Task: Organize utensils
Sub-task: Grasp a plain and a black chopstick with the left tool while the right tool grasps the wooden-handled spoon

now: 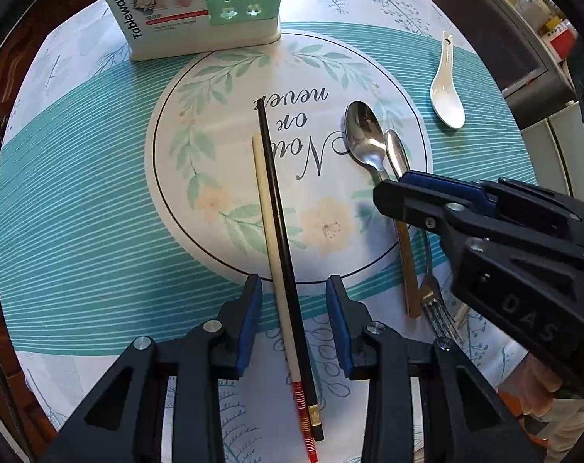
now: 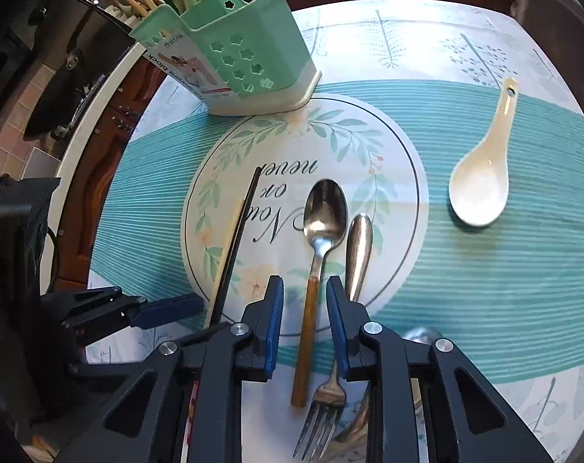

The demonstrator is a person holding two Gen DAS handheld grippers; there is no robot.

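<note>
While my right gripper [image 2: 301, 320] straddles, jaws apart, the wood-handled spoon [image 2: 318, 270] lying flat on the tablecloth [image 2: 484, 289], and my left gripper [image 1: 293, 322] stands open over two chopsticks [image 1: 282, 254], I judge the spoon stiff, light (its steel slippery), best taken mid-handle.

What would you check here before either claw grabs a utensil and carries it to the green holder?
1. Left claw straddles both chopsticks, pads not touching: ok.
2. Right claw straddles the wooden-handled spoon, jaws apart, not gripping: ok.
3. Fork lies close beside that spoon, may get caught: not ok.
4. Green holder upright on the table: ok.
5. Free room in the holder, already holding chopsticks: cannot tell.
6. White ceramic spoon lies apart, out of the way: ok.
</note>
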